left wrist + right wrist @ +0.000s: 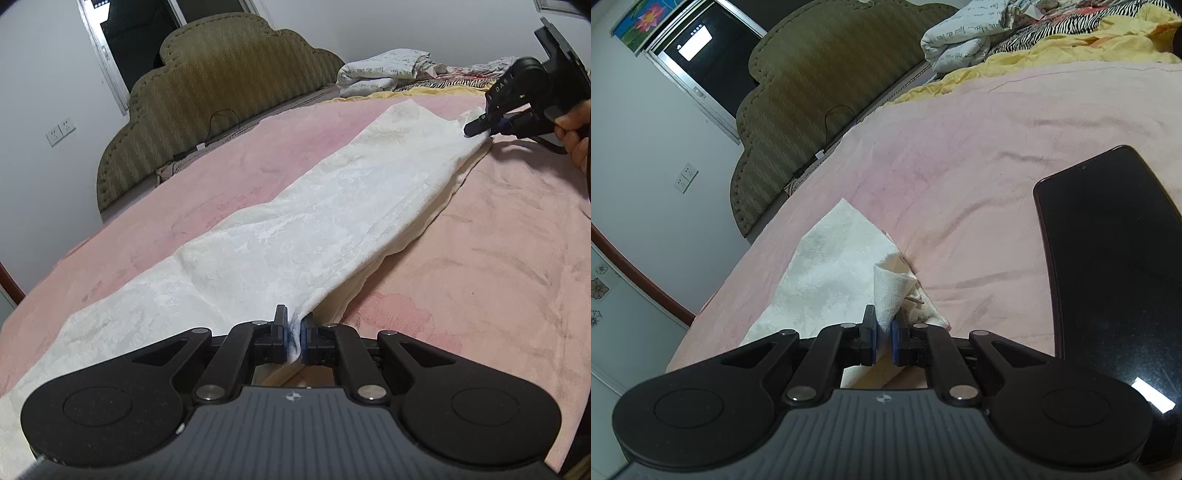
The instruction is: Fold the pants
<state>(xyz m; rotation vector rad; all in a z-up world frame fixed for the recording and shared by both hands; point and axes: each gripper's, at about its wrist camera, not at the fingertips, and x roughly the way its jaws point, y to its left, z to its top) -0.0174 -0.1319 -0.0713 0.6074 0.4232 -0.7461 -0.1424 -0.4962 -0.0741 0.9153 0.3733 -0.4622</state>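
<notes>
White, textured cloth runs in one long strip between the two sets of tongs: the pants (295,229) lie stretched across the pink blanket (498,258) of the bed, seemingly already doubled lengthwise, since a second cream layer shows under the top one along the edge to the right of the left tongs. The left tongs (294,332) are pinched on the near end of the strip, with a thin ridge of fabric squeezed between the blue pads. Far ahead and to the right of them, the right tongs (476,127) bite the other end; in their own view the right tongs (885,332) are clamped on a bunched, rolled corner of the cloth (890,291), with a drawstring tip poking out just beside it. A dark phone (1108,258) lies on the blanket to the right of the right tongs, apart from the pants. The step in hand looks like laying out and tensioning the lengthwise-folded garment. The next move likely calls for lifting one end and carrying it over to meet the other, keeping both grips firm so the layers stay aligned and the crease falls square at mid-length.
</notes>
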